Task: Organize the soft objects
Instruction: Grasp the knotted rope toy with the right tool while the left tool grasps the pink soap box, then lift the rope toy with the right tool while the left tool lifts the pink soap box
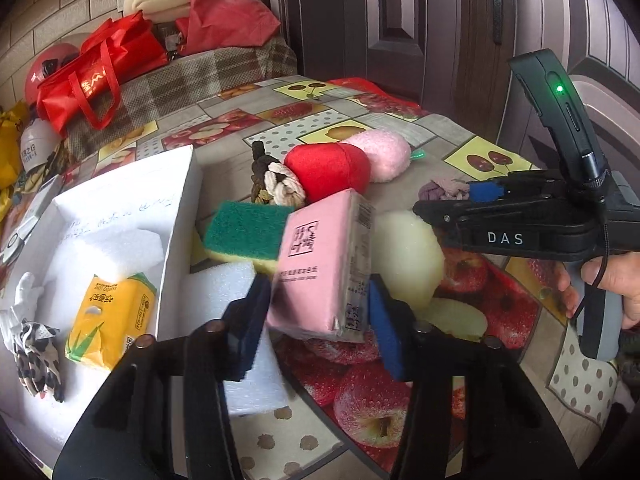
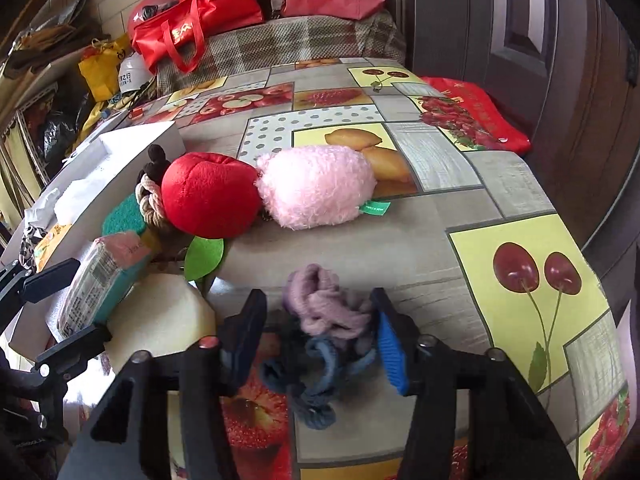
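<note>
Now the left gripper point(image 1: 320, 316) clamps a pink plastic-wrapped tissue pack point(image 1: 320, 264) (tilted above the fruit-print tablecloth point(image 1: 400, 400)), while the right gripper point(image 2: 320, 340) pinches a knotted purple-and-blue knit rope point(image 2: 328, 320) on that cloth.

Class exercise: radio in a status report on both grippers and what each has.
Left gripper shut on pink tissue pack. Right gripper shut on purple-blue knit bundle. White box open beside; nothing blocking.

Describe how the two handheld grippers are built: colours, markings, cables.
Both are black frames with blue pads on the fingers. The right gripper, seen from the left wrist view, carries white "DAS" lettering, a grey handle, a thin black cable and a black upright module with a green light. The left gripper shows round bolt heads on its finger arms.
</note>
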A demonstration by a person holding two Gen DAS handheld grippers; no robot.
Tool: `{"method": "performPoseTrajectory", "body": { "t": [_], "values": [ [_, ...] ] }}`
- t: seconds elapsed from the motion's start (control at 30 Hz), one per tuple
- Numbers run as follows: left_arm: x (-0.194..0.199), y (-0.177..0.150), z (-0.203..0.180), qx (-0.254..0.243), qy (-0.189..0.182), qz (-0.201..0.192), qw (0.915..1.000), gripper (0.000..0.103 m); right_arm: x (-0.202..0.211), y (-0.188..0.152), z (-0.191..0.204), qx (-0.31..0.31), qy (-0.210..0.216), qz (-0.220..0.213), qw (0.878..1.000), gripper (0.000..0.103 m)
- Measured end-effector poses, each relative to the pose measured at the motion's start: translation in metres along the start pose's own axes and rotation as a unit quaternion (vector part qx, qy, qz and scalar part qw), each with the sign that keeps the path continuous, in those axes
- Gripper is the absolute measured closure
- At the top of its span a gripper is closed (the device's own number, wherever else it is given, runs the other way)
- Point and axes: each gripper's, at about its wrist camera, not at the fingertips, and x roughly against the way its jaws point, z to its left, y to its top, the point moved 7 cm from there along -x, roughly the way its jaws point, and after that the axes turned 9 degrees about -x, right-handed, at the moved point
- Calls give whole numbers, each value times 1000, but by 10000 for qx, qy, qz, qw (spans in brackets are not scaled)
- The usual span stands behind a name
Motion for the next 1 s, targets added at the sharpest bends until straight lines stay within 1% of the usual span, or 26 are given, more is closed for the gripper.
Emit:
{"method": "performPoseTrajectory", "body": {
  "t": [0.03,0.13,0.27,0.37,0.5,0.57,0.67,0.8,0.93,1.0],
  "values": [
    [2,0,1,25,-9,-35,10000,62,3,-1,2,37,108,-37,9999,70],
    [12,3,2,78,-3,-291,9995,70,8,-2,2,6,132,-121,9998,70],
    [34,8,5,155,-26,-832,9964,70,21,2,-4,-220,236,-421,9986,70],
    [47,11,8,175,20,-1136,9934,70,39,6,-4,-259,321,-864,9954,71],
    [61,12,8,157,151,-1465,9890,70,68,8,4,-37,274,-1626,9863,72],
    [66,12,9,172,206,-1563,9874,70,77,8,8,32,299,-1854,9822,72],
    [69,11,12,227,249,-1631,9860,70,76,9,10,-101,488,-1774,9829,72],
    [72,10,15,266,271,-1691,9849,70,79,10,13,-43,445,-1879,9812,72],
    [75,9,14,273,308,-1741,9839,70,83,7,18,-91,540,-1917,9799,72],
    [78,7,14,261,372,-1779,9830,70,87,5,22,-60,530,-2012,9781,71]
  ]
}}
